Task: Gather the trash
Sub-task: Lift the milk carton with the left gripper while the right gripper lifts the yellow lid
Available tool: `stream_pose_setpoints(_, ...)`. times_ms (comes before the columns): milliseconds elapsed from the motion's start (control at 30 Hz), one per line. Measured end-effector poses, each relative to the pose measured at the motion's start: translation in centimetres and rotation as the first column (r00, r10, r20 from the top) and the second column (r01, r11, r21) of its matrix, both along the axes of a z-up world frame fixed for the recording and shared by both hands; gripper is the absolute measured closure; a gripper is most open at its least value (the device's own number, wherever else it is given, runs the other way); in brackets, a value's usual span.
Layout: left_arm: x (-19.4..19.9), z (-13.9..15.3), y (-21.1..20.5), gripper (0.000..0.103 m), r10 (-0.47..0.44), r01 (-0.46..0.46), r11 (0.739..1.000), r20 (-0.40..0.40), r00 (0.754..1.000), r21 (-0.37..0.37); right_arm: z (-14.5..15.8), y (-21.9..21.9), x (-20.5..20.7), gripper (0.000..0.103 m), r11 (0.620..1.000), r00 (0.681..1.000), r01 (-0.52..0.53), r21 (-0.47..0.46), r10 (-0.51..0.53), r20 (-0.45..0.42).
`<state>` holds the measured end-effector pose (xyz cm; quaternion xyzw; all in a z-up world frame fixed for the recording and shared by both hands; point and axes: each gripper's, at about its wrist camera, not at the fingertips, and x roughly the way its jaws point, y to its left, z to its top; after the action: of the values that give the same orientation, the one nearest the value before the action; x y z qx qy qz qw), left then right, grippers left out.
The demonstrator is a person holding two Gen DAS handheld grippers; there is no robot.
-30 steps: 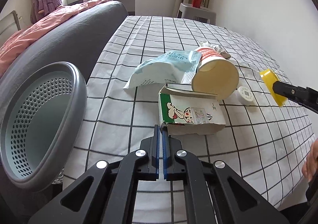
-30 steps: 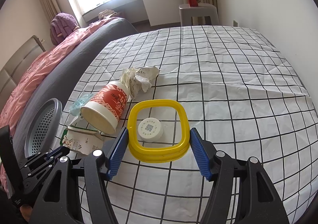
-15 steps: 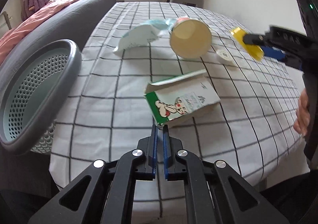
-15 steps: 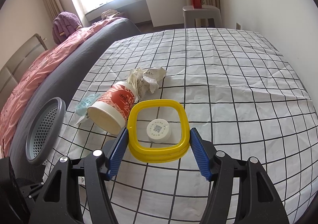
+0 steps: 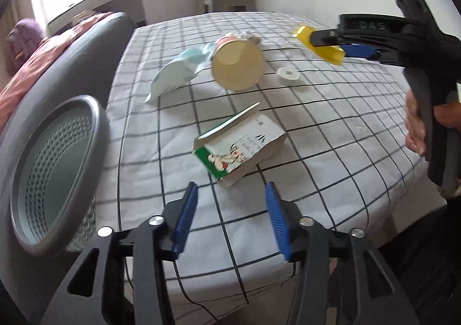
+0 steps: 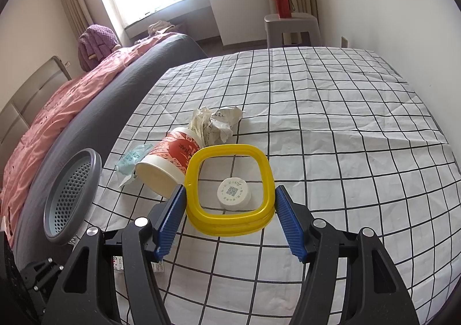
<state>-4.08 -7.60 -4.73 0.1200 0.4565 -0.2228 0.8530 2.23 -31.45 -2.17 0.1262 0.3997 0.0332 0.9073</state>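
Left wrist view: your left gripper (image 5: 232,217) jaws just opened, nothing between; flattened green-and-white cardboard carton (image 5: 240,144) dropped on checked tablecloth (image 5: 331,134), not binned
Right gripper (image 6: 229,217): pinching yellow square plastic ring (image 6: 229,185); unchanged

Beside the one paper cup (image 6: 170,157): one milk carton (image 5: 240,146), one crumpled paper (image 6: 217,123), one white cap (image 6: 234,192), one blue-green wrapper (image 5: 178,74), one yellow ring (image 6: 229,221).

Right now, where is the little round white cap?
The white cap lies on the checked cloth, seen in the right wrist view through the yellow ring held by the right gripper, just right of the tipped paper cup.
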Motion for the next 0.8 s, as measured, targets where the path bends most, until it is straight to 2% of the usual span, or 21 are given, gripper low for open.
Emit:
stream_pose_setpoints(67,0.5,0.6,-0.3,0.041,-0.073,0.073,0.997,-0.001,0.997,0.011,0.0,-0.2,0.0,0.042,1.0,1.0,0.003,0.006,-0.003,0.001)
stream_pose_setpoints(267,1.7,1.0,-1.7,0.038,-0.225,0.225,0.972,-0.008,0.974,0.074,0.3,-0.4,-0.1,0.042,1.0,1.0,0.006,0.011,-0.006,0.008)
stream_pose_setpoints(400,2.9,0.6,-2.3,0.038,-0.247,0.247,0.962,-0.011,0.969,0.117,0.4,-0.4,0.0,0.042,1.0,1.0,0.004,0.014,-0.005,0.01)
stream_pose_setpoints(633,4.6,0.0,-2.5,0.033,-0.309,0.313,0.944,-0.053,0.95,0.101,0.5,-0.6,-0.2,0.042,1.0,1.0,0.006,0.016,-0.006,0.015)
stream_pose_setpoints(800,5.3,-0.6,-2.9,0.032,-0.321,0.327,0.937,-0.069,0.945,0.119,0.7,-0.5,-0.1,0.042,1.0,1.0,0.002,0.021,-0.003,0.018)
